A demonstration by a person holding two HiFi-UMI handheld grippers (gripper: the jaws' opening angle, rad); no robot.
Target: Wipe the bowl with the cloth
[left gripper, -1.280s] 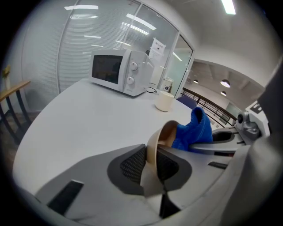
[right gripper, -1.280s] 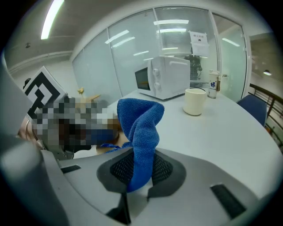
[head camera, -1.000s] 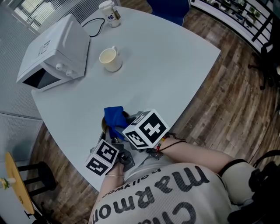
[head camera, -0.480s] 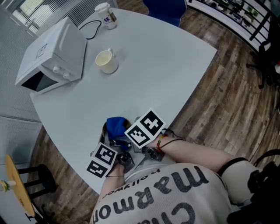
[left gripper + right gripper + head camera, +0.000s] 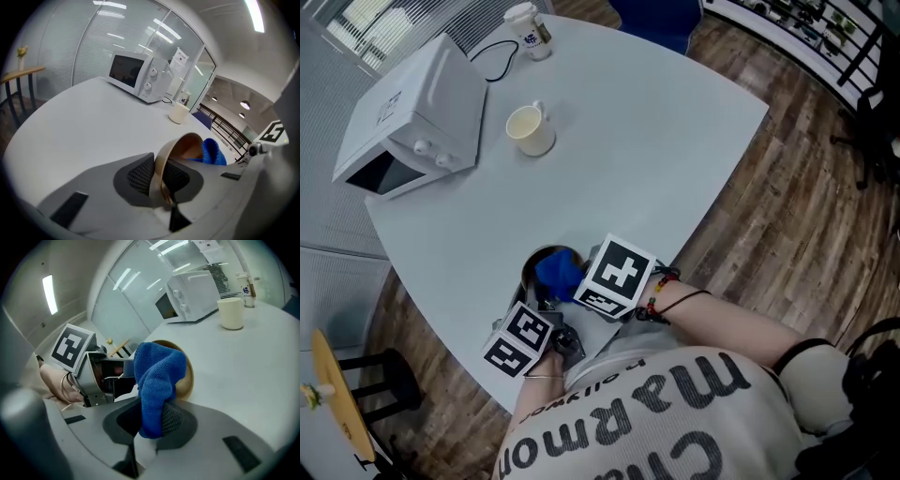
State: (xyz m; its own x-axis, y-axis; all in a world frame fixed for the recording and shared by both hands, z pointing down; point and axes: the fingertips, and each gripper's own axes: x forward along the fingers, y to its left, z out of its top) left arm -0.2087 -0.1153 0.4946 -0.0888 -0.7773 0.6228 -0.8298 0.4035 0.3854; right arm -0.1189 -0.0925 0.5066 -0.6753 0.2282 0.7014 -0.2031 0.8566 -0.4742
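A tan bowl (image 5: 532,269) is held tipped at the table's near edge. In the left gripper view, its rim (image 5: 158,168) runs between the ribbed pads of my left gripper (image 5: 157,177), which is shut on it. A blue cloth (image 5: 157,376) hangs from my right gripper (image 5: 152,420), whose jaws are shut on its lower end. The cloth (image 5: 559,271) is pushed into the bowl's mouth (image 5: 189,376). In the head view, the marker cubes of the left gripper (image 5: 518,339) and right gripper (image 5: 619,278) hide both sets of jaws.
A white microwave (image 5: 417,117) stands at the far left of the grey table (image 5: 675,122), with a cream mug (image 5: 530,129) beside it. A paper cup (image 5: 528,28) and a black cable stand behind it. Wooden floor lies to the right, and a stool (image 5: 342,394) stands at lower left.
The right gripper has turned and carried the blue cloth from the bowl's far rim down into the bowl. The left gripper has stayed on the rim.
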